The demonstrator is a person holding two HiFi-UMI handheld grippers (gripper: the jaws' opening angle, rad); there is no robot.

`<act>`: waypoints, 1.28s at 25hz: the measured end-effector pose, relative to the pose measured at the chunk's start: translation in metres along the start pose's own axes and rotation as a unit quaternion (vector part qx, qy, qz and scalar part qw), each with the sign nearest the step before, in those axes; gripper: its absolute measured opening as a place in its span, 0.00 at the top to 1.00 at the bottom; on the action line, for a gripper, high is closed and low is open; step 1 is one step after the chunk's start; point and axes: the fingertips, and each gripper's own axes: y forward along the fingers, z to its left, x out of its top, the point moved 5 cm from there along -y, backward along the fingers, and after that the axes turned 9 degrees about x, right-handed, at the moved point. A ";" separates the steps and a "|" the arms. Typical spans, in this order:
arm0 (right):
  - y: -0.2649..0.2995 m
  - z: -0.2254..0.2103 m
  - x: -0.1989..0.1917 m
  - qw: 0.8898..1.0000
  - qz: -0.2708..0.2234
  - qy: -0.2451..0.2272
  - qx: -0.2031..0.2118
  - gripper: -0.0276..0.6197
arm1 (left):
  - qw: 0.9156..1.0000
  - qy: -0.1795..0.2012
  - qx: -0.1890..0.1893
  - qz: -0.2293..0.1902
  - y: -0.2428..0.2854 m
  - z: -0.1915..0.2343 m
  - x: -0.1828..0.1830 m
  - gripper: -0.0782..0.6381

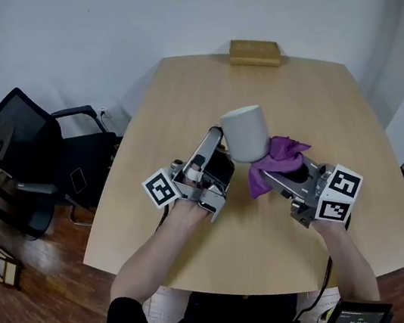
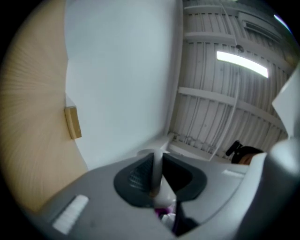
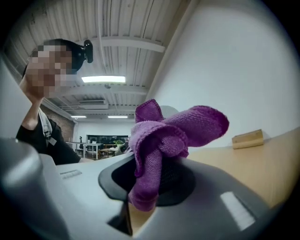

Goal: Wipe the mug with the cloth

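Note:
A pale grey mug (image 1: 246, 133) is held up above the wooden table (image 1: 178, 107). My left gripper (image 1: 219, 137) grips it from its left side. In the left gripper view the pads (image 2: 140, 176) are shut on a thin white part of the mug (image 2: 157, 168); whether that is the handle or the rim I cannot tell. My right gripper (image 1: 269, 177) is shut on a bunched purple cloth (image 1: 277, 160), which touches the mug's lower right side. In the right gripper view the cloth (image 3: 161, 140) bulges out of the jaws and hides most of the mug.
A small wooden block (image 1: 254, 52) lies at the table's far edge. A black office chair (image 1: 36, 154) stands left of the table. A dark device with a screen (image 1: 355, 317) sits at the bottom right. Wooden floor surrounds the table.

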 end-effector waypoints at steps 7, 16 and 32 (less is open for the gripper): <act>-0.030 -0.022 0.021 0.995 -0.085 0.025 -0.036 0.84 | 0.976 0.095 -0.053 0.187 0.019 -0.025 -0.054 0.83; -0.033 -0.019 0.033 0.993 -0.094 -0.008 -0.070 0.84 | 0.992 0.004 -0.097 0.080 0.010 -0.031 -0.026 0.84; -0.038 -0.015 0.039 0.986 -0.074 -0.092 -0.117 0.84 | 0.988 -0.041 -0.108 0.102 0.009 -0.031 -0.049 0.85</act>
